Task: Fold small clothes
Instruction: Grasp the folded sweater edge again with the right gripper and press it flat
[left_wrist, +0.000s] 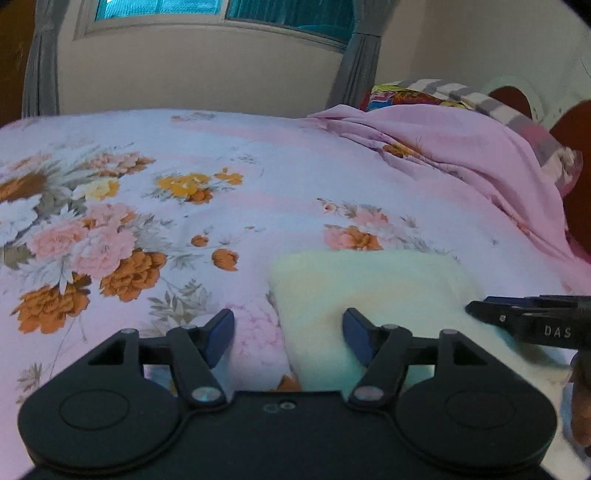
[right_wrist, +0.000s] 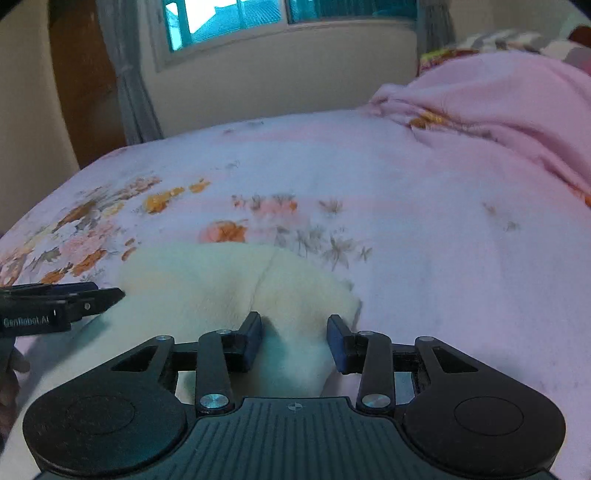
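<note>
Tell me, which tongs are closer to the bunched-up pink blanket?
Right. The right tongs sit on the blanket's side of the cream cloth; the left tongs are farther away.

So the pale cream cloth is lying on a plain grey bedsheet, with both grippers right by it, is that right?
Not quite. The sheet is not plain grey: it is pinkish with orange and pink flowers, as the left wrist view shows. The rest holds: the pale cream cloth lies on it, with the left gripper and right gripper by it.
</note>
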